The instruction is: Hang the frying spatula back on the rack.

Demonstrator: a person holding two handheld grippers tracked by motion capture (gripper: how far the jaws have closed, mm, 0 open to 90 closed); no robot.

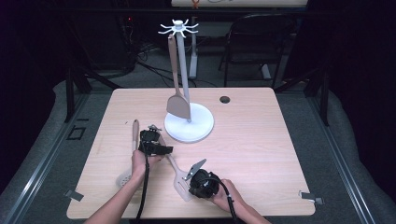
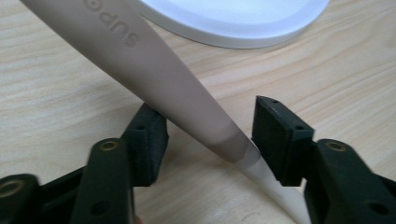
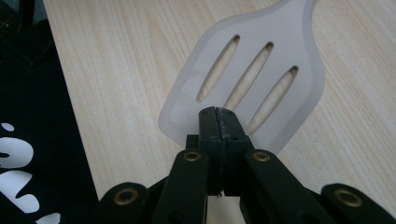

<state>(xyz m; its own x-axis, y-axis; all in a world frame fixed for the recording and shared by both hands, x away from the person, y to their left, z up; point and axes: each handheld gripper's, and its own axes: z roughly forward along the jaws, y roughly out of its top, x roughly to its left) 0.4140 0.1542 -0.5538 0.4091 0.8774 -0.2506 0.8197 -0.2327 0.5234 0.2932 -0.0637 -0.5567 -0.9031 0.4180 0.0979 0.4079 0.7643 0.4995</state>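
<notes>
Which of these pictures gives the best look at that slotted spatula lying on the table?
The right gripper view: the slotted spatula shows its pale blade and three slots close up, with the right gripper shut at its edge. The left gripper view shows its tan handle between the left gripper's jaws. The high view shows it whole but small.

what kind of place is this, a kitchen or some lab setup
Probably a lab or recording space, not a kitchen: a bare wooden table among dark drapes, floor cables behind it, and a white utensil stand as a prop.
</notes>
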